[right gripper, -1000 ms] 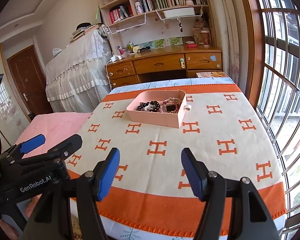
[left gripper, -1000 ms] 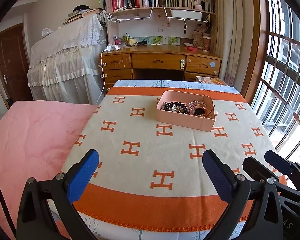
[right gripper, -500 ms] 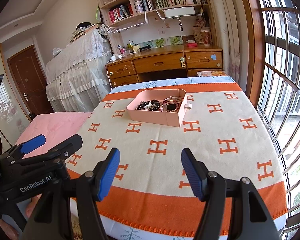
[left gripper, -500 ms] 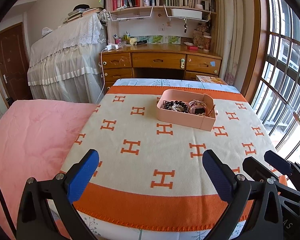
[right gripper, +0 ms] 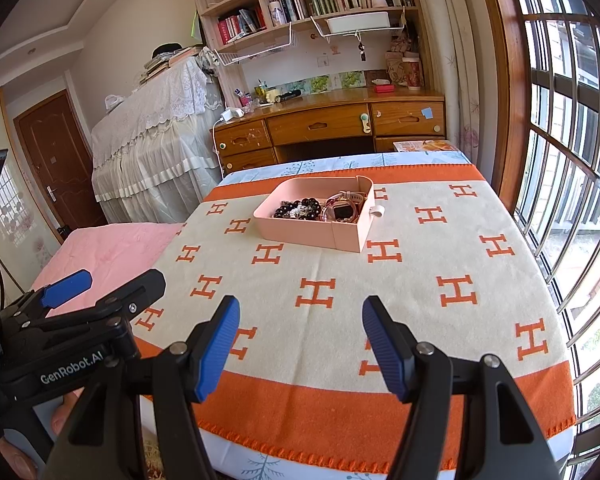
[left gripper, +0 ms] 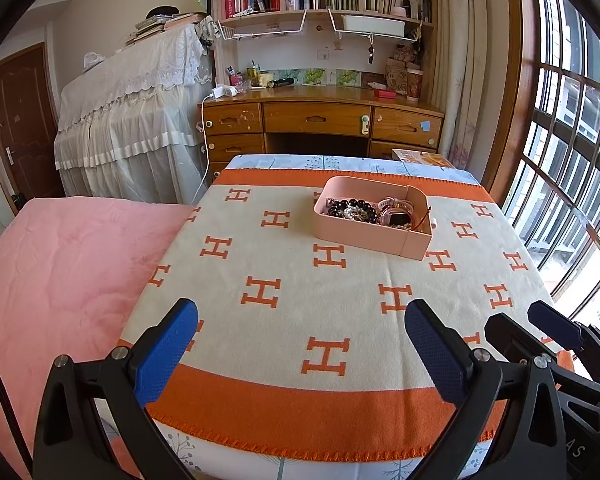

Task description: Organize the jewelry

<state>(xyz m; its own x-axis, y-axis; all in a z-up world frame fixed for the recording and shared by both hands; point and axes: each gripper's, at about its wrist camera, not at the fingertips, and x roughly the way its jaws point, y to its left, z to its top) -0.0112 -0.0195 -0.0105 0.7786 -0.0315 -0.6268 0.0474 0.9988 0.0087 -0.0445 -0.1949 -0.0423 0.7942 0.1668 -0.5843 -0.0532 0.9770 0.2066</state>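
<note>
I see the pink tray (left gripper: 370, 236) of jewelry (left gripper: 354, 211) on the orange-patterned blanket (left gripper: 284, 280), well ahead of my grippers. My left gripper (left gripper: 300, 350) and right gripper (right gripper: 300, 346) both hang spread wide and empty near the blanket's front edge.

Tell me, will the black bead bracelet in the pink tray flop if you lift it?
Probably. The black bead bracelet looks strung from separate round beads, so it would likely droop. It lies tangled with other jewelry in the pink plastic tray, so it may snag.
</note>
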